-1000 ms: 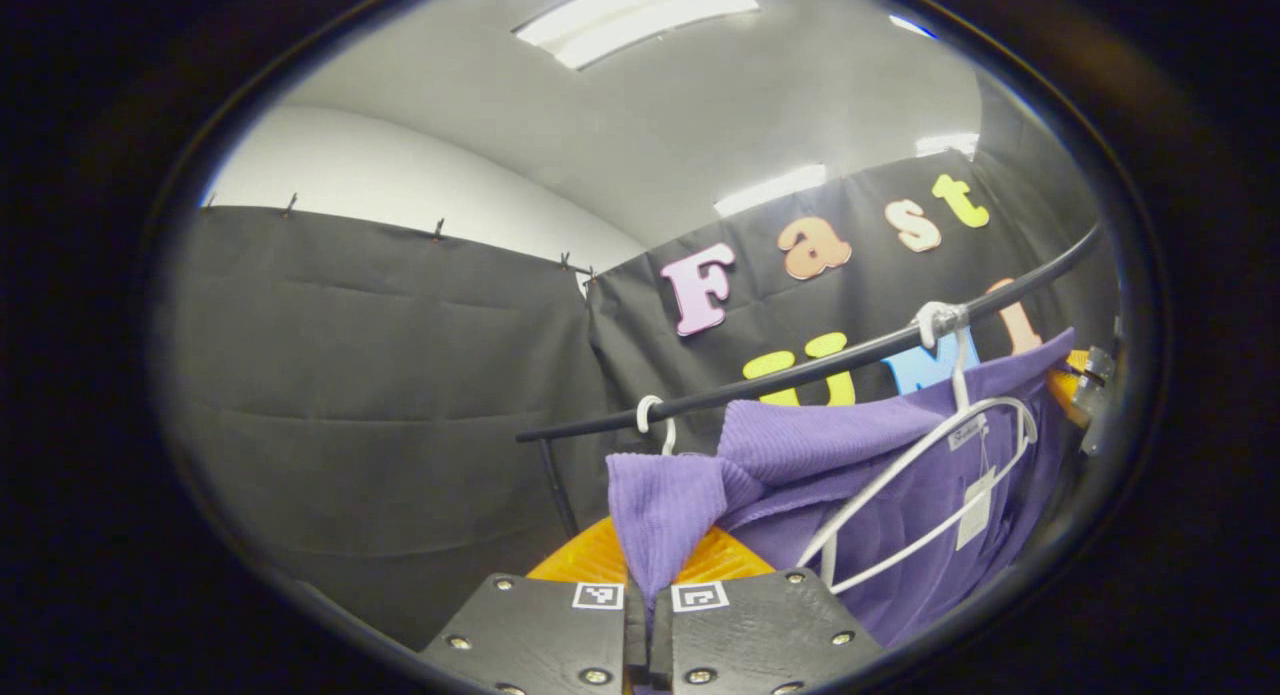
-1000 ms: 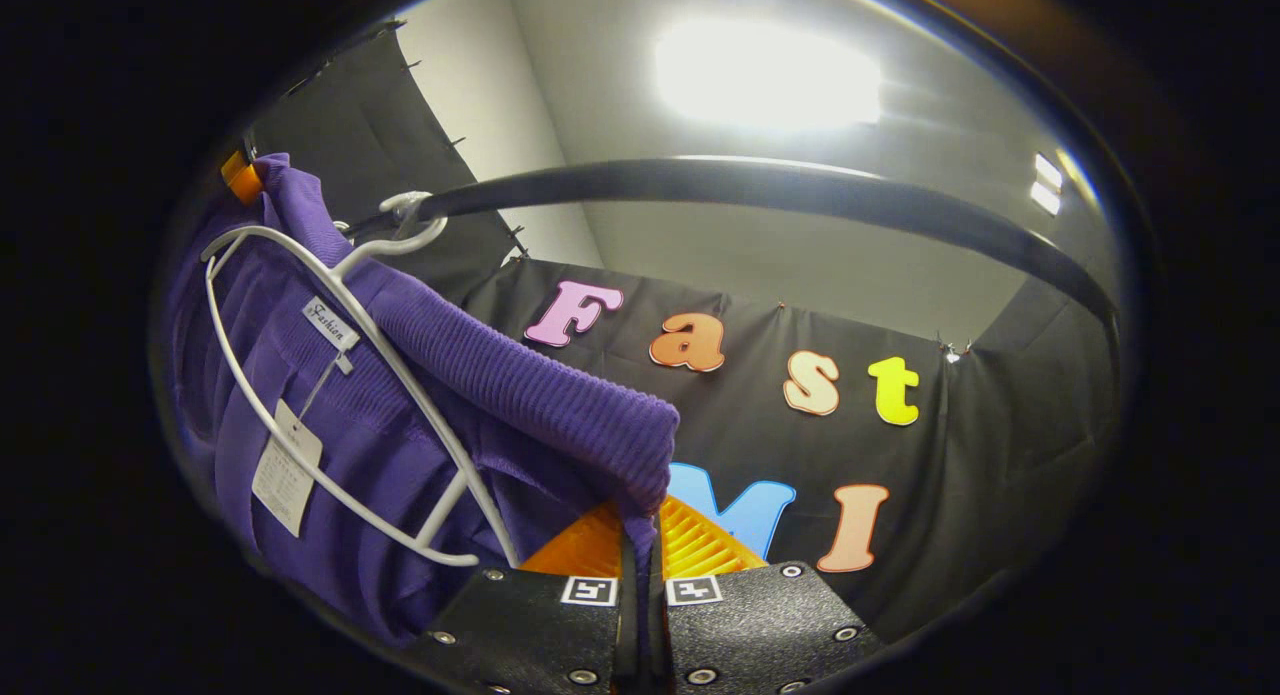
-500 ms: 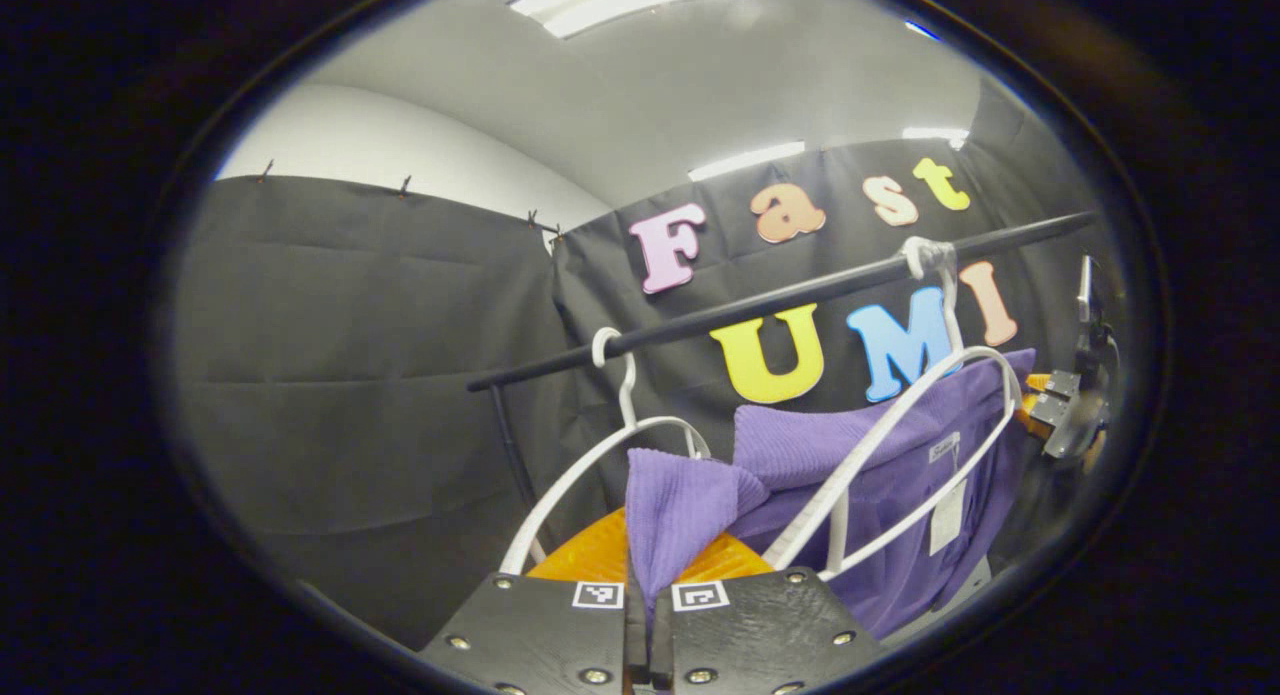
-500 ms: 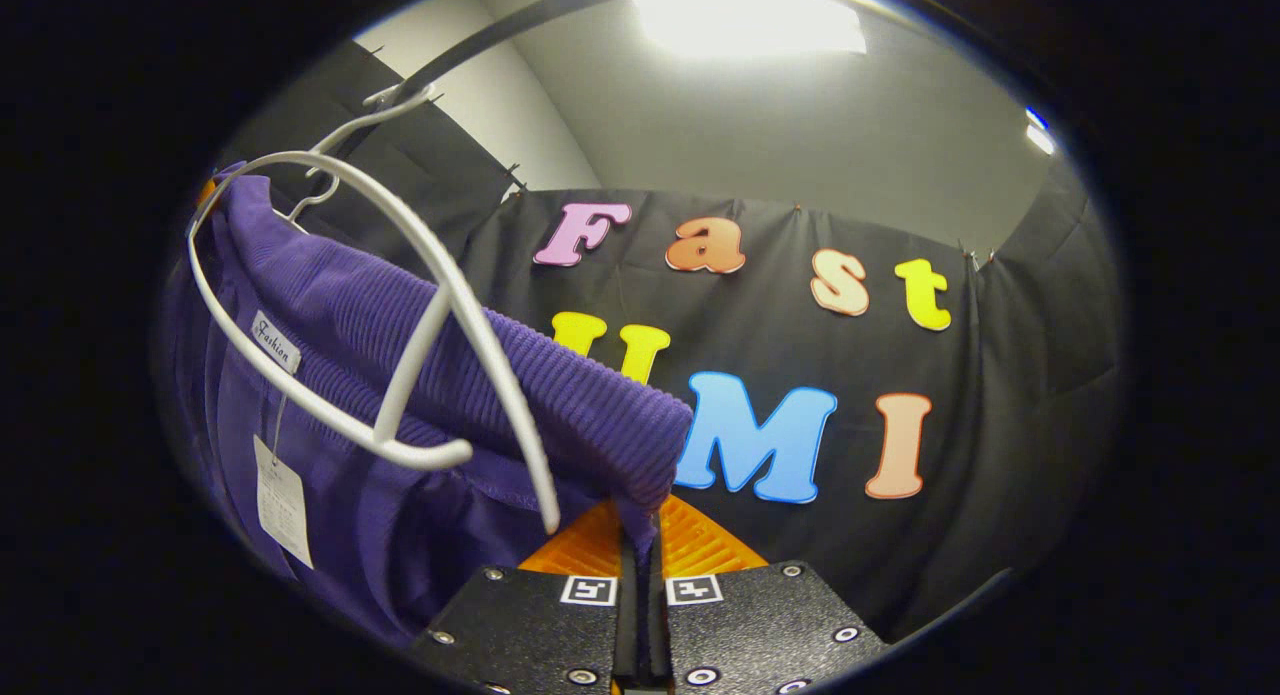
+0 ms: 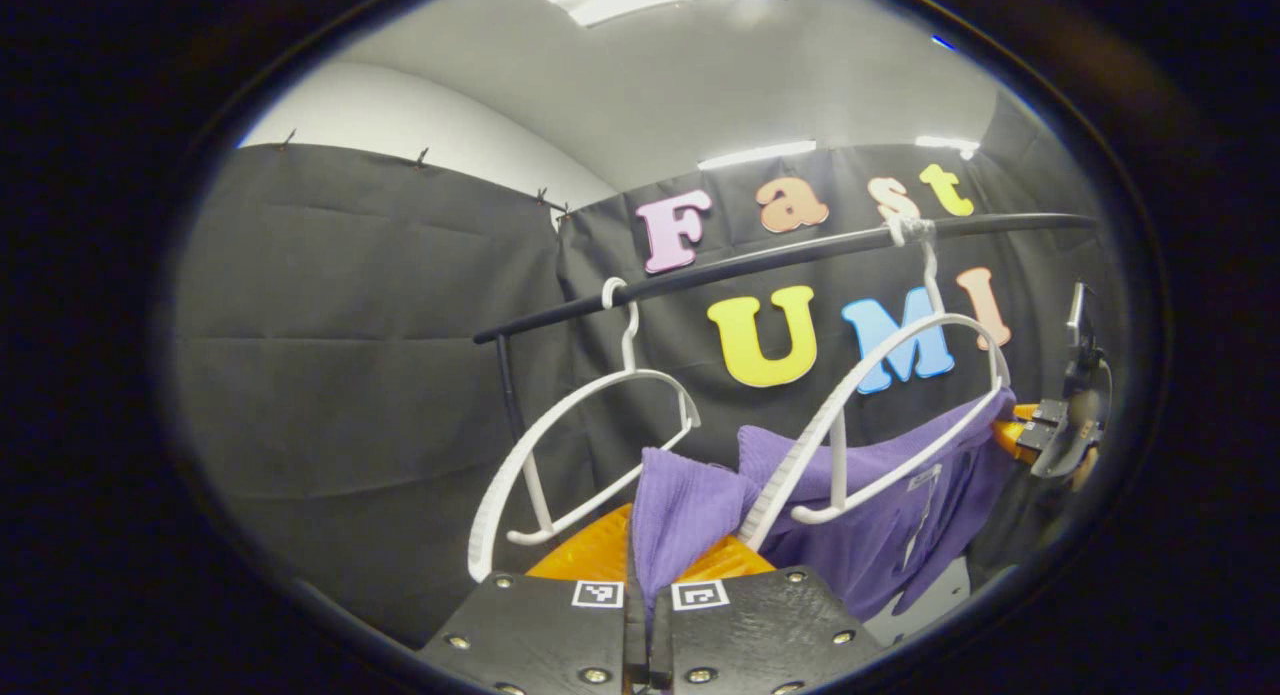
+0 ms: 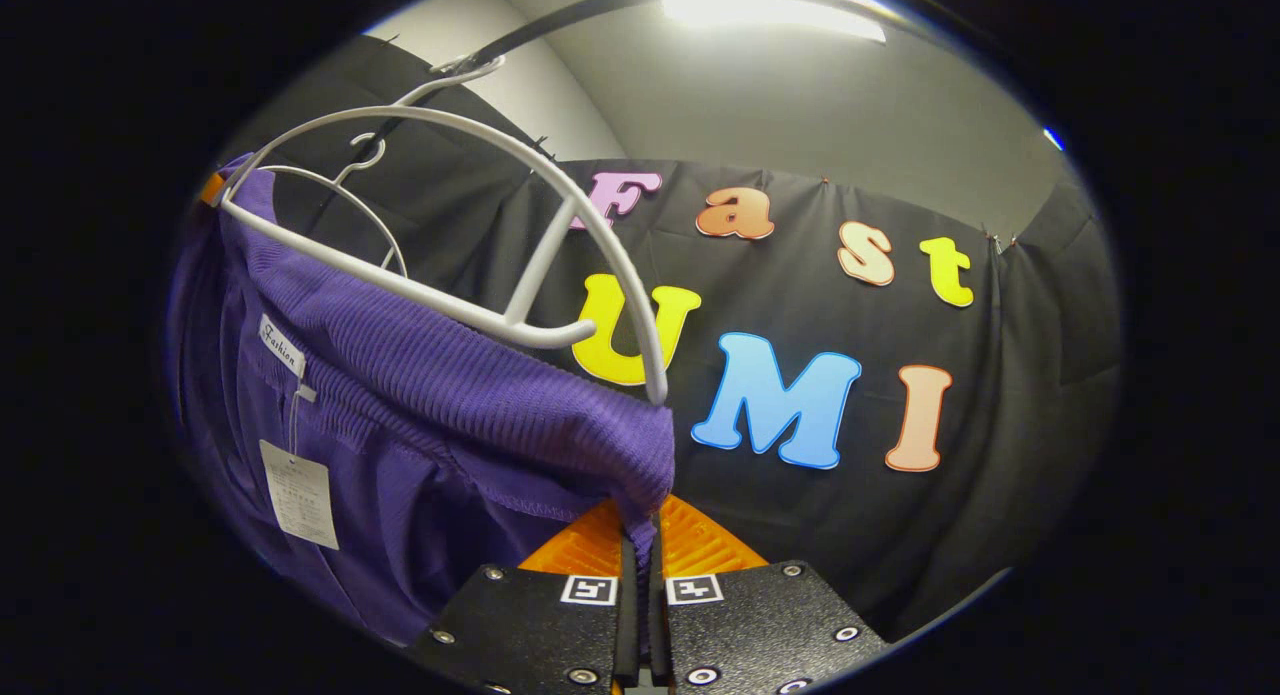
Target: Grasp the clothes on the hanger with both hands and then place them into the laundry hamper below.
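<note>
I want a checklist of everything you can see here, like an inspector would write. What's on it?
Surface: nothing seen.
Job's things: purple ribbed knit garment, paper tag attached, pulled below the white plastic hanger that hangs on the black rail. Hamper: nothing seen.
Clutter: a second, bare white hanger on the same rail.
Grippers: left gripper shut on one garment corner; right gripper shut on the other.
Cables: nothing seen.
Surroundings: black cloth walls, grey ceiling with bright light panels.
</note>
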A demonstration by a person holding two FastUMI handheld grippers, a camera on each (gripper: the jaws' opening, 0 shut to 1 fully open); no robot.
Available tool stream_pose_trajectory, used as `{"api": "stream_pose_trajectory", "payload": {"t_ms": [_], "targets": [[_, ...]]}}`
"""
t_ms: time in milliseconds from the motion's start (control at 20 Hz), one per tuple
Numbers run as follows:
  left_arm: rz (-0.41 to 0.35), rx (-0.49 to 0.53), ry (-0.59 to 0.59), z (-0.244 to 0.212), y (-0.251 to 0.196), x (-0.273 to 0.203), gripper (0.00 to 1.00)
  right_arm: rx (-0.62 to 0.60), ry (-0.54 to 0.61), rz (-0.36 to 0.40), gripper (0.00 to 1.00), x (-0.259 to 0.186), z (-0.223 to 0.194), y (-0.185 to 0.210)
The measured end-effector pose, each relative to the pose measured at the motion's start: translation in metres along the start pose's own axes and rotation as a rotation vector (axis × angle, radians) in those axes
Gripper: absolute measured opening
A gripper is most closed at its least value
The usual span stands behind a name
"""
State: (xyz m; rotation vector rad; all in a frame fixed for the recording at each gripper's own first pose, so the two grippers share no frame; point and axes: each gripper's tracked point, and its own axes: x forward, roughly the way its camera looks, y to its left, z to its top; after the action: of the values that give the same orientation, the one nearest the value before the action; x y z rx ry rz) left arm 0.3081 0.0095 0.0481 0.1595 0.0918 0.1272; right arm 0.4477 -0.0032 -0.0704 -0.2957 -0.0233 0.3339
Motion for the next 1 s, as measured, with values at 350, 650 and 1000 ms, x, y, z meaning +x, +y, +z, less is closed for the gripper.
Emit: {"api": "stream_pose_trajectory", "payload": {"t_ms": [350, 650, 1000], "targets": [[-0.018, -0.026, -0.001, -0.020, 0.010, -0.038, 0.08, 0.023, 0.019, -0.033, 0.04, -0.049, 0.014, 0.012], [-0.072, -0.061, -0.058, -0.002, 0.022, -0.084, 0.09, 0.108, -0.043, -0.081, 0.04, -0.111, 0.071, 0.015], [-0.155, -0.110, -0.096, 0.017, 0.013, -0.127, 0.02, 0.226, -0.091, -0.062, 0.04, -0.185, 0.132, 0.054]]}}
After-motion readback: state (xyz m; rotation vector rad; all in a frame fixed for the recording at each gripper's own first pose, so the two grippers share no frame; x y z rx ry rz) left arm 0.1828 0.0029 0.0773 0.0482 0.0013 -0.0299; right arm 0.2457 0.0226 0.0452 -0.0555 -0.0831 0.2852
